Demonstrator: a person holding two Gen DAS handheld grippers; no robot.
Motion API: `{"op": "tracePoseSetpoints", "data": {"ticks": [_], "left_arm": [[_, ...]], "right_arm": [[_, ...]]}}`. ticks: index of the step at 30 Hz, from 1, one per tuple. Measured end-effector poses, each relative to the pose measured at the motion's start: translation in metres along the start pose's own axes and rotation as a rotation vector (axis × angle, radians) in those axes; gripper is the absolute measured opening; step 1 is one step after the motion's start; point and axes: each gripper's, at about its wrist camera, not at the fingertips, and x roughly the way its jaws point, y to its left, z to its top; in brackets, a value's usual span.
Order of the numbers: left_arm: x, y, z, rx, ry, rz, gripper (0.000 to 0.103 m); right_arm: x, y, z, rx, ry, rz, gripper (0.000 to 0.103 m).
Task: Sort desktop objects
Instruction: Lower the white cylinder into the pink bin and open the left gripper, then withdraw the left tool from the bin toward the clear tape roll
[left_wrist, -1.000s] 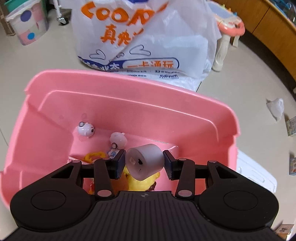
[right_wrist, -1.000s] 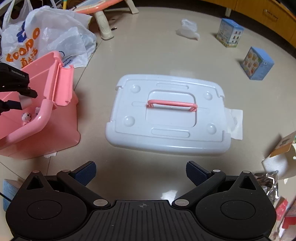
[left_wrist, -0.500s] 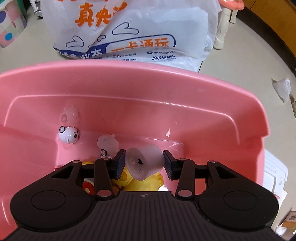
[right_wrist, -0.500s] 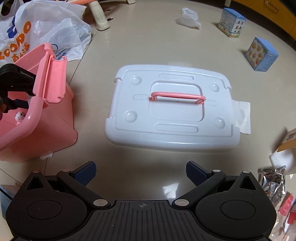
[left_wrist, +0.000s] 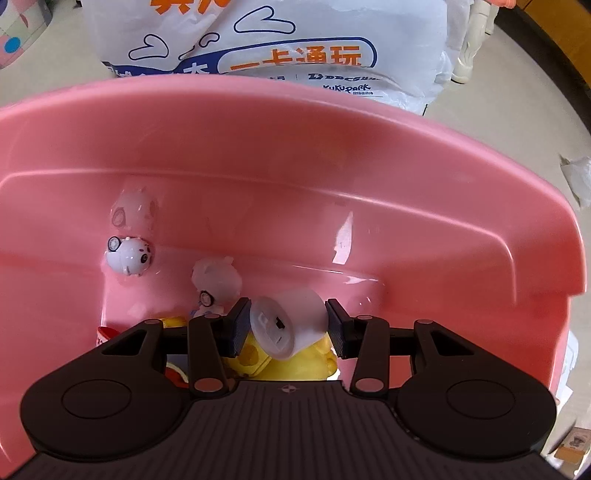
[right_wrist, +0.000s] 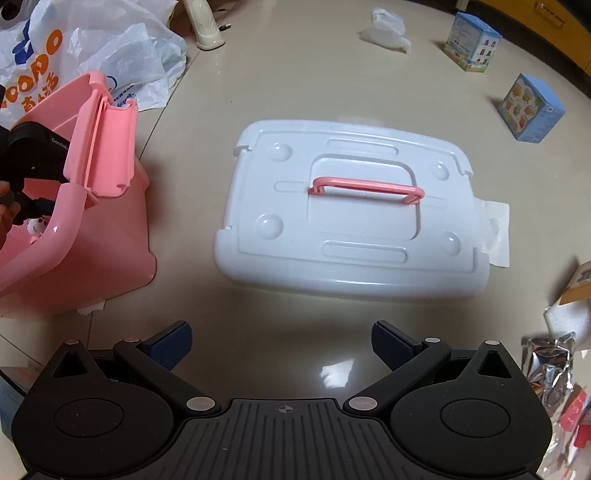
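Bin (left_wrist: 332, 177) floor crowded at left by toys (left_wrist: 129, 256); right half open. Outside, bare floor (right_wrist: 295, 332) between bin and white lid (right_wrist: 351, 206) allows passage.

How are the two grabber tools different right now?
The left tool has a white cylinder toy between its fingers; the right tool holds nothing. The left tool's fingers sit close together, while the right tool's fingers are spread wide. The left tool is inside the pink bin; the right tool is over the floor, facing the white lid. Both are black with blue pads.
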Motion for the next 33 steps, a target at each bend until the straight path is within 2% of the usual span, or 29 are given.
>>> {"op": "tracePoseSetpoints", "data": {"ticks": [8,12,16,26,33], "left_arm": [[0.005,-0.002,0.001,-0.033,0.008,0.024,0.047],[0.002,-0.006,-0.001,-0.018,-0.001,0.041,0.047],[-0.007,-0.009,-0.007,-0.003,-0.015,0.049,0.052],[-0.062,-0.001,-0.024,0.036,-0.093,0.052,0.055],[-0.121,0.003,-0.052,0.031,-0.171,0.06,0.06]], "right_arm": [[0.002,0.001,0.002,-0.002,0.007,0.0,0.103],[0.001,-0.001,0.002,-0.002,0.006,0.001,0.103],[-0.003,-0.004,0.003,0.009,0.002,-0.002,0.103],[-0.02,-0.007,0.001,-0.007,-0.01,0.012,0.103],[-0.039,-0.011,-0.004,-0.022,-0.033,0.013,0.103]]}}
